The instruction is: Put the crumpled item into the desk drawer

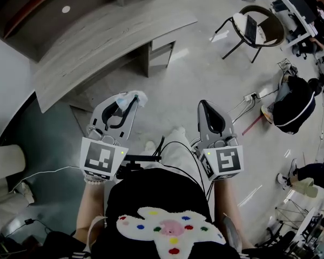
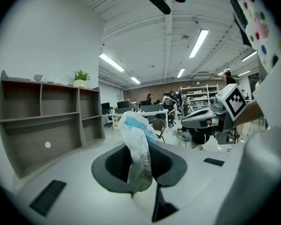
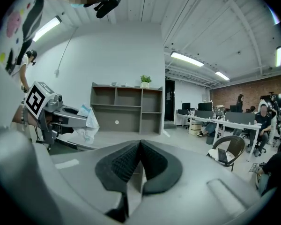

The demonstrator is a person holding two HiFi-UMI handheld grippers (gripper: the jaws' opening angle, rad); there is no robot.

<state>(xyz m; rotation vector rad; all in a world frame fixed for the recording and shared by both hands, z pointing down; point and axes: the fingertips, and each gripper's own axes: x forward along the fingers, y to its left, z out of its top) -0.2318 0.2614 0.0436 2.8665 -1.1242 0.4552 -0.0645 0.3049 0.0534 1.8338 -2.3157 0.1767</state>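
The crumpled item (image 1: 135, 96), a white and light-blue wad, sticks out past the tips of my left gripper (image 1: 124, 103), which is shut on it. In the left gripper view the wad (image 2: 133, 130) stands upright, pinched between the dark pads (image 2: 111, 165). My right gripper (image 1: 207, 106) is held level beside it, shut with nothing in it; its pads (image 3: 124, 162) meet in the right gripper view. The grey wooden desk (image 1: 108, 42) lies ahead on the left, with a drawer unit (image 1: 162, 46) under its right end, its fronts closed. Both grippers hang over the floor, short of the desk.
An open shelf unit (image 3: 126, 108) with a small plant on top stands against the wall. A dark chair (image 1: 256, 28) with a laptop on it is ahead on the right. Cables, a power strip (image 1: 250, 97) and a black backpack (image 1: 293, 107) lie on the floor at right. People sit at far desks.
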